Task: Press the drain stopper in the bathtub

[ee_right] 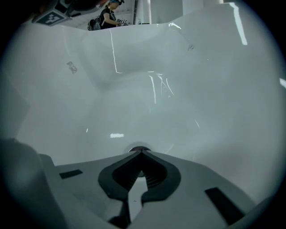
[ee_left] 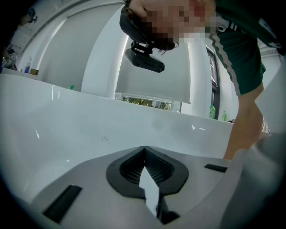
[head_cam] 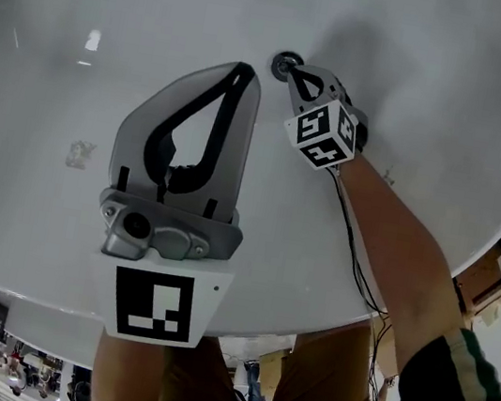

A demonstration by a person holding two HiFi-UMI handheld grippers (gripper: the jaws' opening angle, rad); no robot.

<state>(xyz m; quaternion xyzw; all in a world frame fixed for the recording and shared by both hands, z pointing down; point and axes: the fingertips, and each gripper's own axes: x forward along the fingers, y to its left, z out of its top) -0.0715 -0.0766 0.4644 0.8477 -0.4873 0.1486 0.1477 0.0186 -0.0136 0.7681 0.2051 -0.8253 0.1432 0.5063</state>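
In the head view, the white bathtub [head_cam: 424, 72] filled almost the whole picture. The drain stopper [head_cam: 286, 63] was a small dark round thing on the tub floor, up near 12 o'clock. The right gripper [head_cam: 291, 70] reached in from 4 o'clock, and its tips were right at the stopper's edge. The left gripper [head_cam: 245, 72] hung just beside the stopper, off toward 7 o'clock, over bare tub floor.

The right gripper view showed what the head view could not. Its two jaws were pressed together with nothing between them. The drain stopper [ee_right: 139, 150] peeked out just past the tips of the right gripper [ee_right: 141, 153], at their 12 o'clock. I could not tell if the tips touched it. The curved far wall of the bathtub [ee_right: 134, 89] rose behind.

The left gripper view showed no stopper at all. The left gripper [ee_left: 144, 147] also had its jaws pressed together on nothing. It looked at the tub's wall [ee_left: 89, 129]. Only this view showed the person's head camera [ee_left: 144, 60], up at 12 o'clock.
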